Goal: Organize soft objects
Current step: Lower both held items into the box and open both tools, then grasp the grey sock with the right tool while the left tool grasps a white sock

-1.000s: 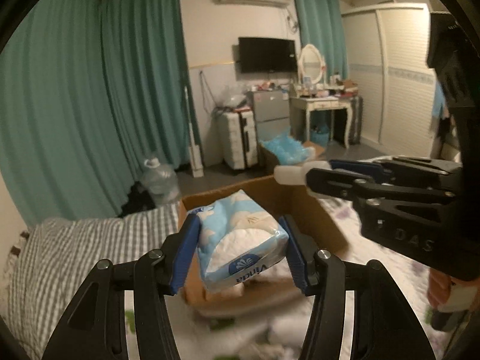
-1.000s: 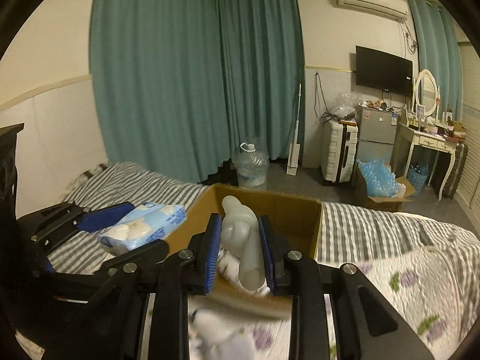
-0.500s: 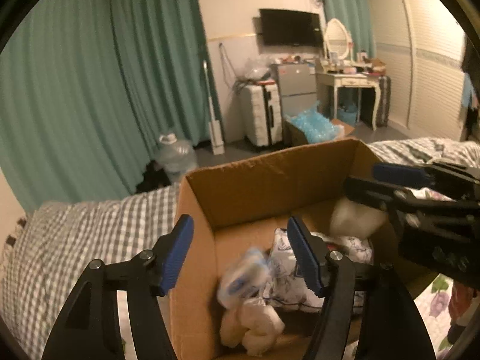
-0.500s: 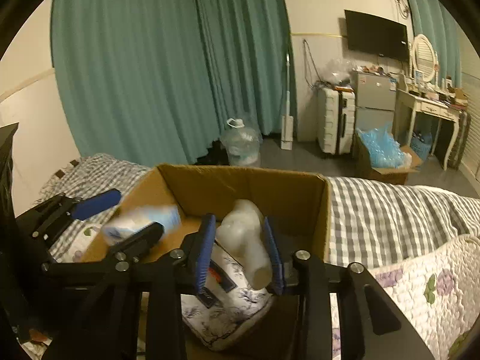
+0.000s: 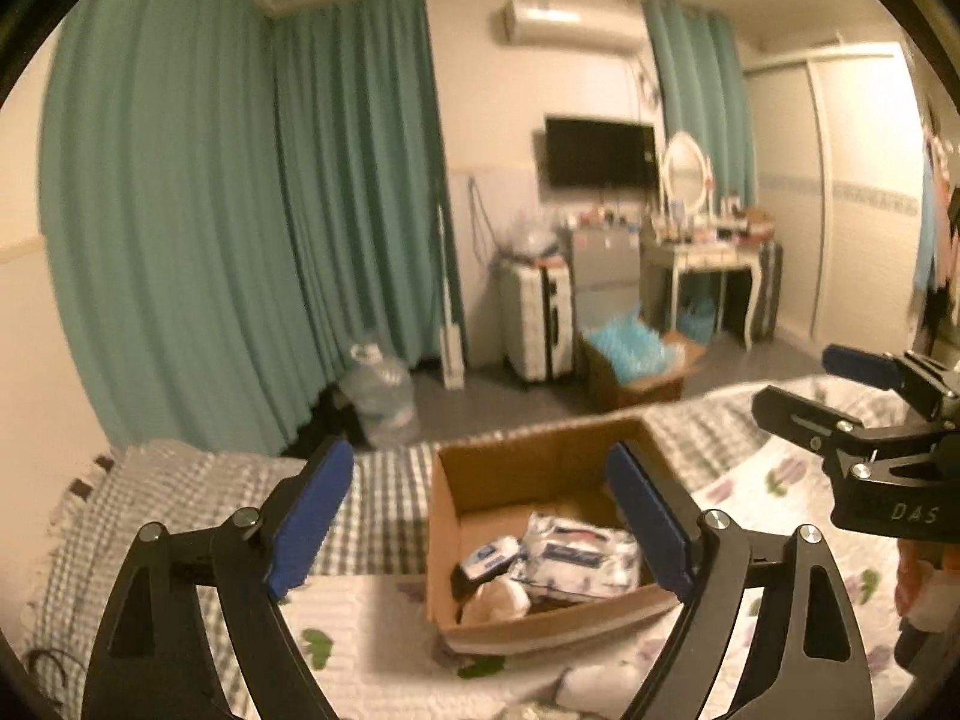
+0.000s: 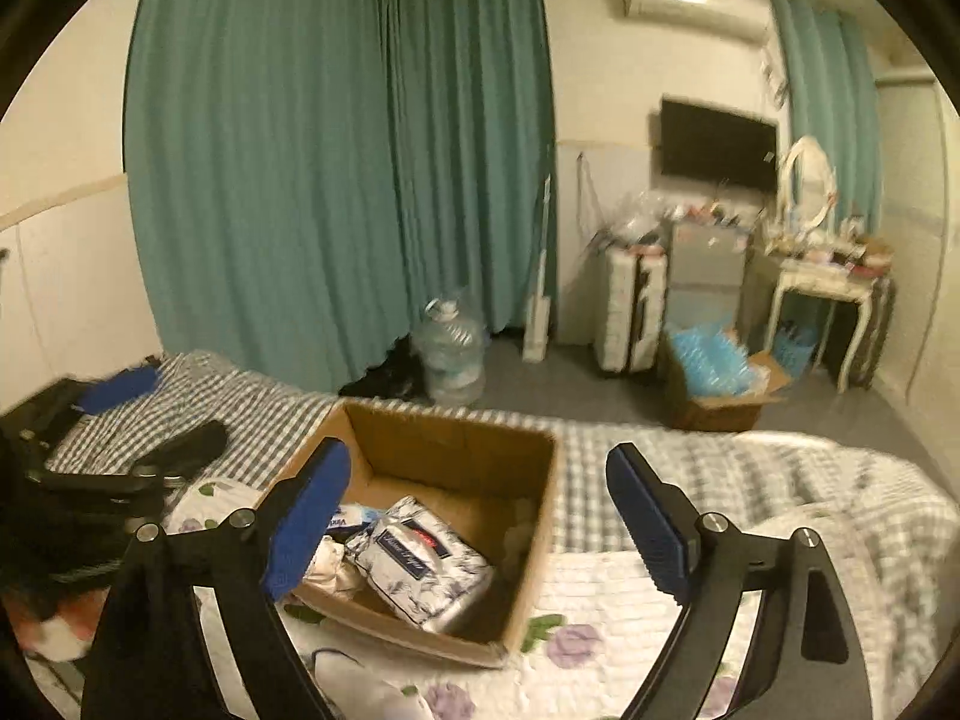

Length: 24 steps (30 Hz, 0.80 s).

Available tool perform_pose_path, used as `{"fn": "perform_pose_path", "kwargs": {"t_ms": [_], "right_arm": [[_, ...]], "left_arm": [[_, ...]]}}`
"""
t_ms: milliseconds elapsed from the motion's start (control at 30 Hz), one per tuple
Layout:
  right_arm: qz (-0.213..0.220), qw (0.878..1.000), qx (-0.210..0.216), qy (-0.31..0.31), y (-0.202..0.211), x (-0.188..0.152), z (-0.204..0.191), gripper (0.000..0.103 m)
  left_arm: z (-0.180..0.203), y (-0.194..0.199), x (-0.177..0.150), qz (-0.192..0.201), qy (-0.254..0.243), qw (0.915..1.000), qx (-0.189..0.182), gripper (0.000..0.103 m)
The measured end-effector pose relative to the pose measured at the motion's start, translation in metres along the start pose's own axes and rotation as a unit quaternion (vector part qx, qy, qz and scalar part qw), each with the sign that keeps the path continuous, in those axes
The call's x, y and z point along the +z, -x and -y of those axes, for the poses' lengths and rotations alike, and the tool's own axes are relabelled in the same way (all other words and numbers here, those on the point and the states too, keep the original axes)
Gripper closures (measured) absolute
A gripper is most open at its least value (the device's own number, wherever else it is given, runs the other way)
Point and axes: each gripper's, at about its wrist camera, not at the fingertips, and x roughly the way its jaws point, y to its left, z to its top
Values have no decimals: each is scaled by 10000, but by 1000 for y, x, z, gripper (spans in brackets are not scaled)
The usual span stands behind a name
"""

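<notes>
Both grippers, left gripper (image 5: 480, 531) and right gripper (image 6: 477, 525), hang above the cardboard box (image 6: 543, 480) mid-frame, jaws wide and empty; tissue packs (image 6: 420, 564) lie inside.

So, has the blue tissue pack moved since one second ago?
Yes. It left the left tongs, which are now open, and lies inside the cardboard box, beside the floral pack.

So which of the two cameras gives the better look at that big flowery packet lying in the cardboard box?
The right wrist view. There the flowery packet lies large and unobstructed inside the cardboard box, its dark label visible though not readable. The left wrist view shows the same packet smaller and blurrier, beside a small blue-and-white tissue pack.
</notes>
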Motion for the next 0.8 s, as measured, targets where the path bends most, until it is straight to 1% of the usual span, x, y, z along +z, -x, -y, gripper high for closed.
{"fn": "perform_pose_path", "kwargs": {"t_ms": [100, 167, 267, 367, 467, 567, 633, 700, 800], "right_arm": [[244, 9996, -148, 60, 42, 8, -3, 7], [354, 9992, -156, 62, 71, 11, -5, 3], [476, 9987, -164, 109, 106, 11, -11, 2], [570, 9978, -224, 259, 135, 6, -20, 2], [553, 9976, -151, 383, 156, -7, -27, 2], [471, 9975, -138, 506, 163, -21, -31, 2], [373, 9978, -62, 541, 160, -31, -31, 1], [245, 9981, -10, 556, 152, -44, -27, 1], [-3, 9982, 77, 601, 133, -67, -25, 1]], "left_arm": [[-3, 39, 3, 163, 77, 9998, 127, 15], [-5, 62, 1, 223, 161, 9996, 58, 15], [-9, 89, -2, 247, 230, 9994, -72, 15], [-4, 109, -7, 265, 310, 9991, -90, 15], [-3, 116, -16, 231, 389, 9989, -79, 15], [-1, 116, -33, 102, 526, 9985, 84, 15], [1, 112, -44, 55, 576, 9982, 178, 15], [3, 108, -60, 10, 609, 9977, 314, 15], [9, 94, -85, -233, 654, 9968, 403, 15]]}}
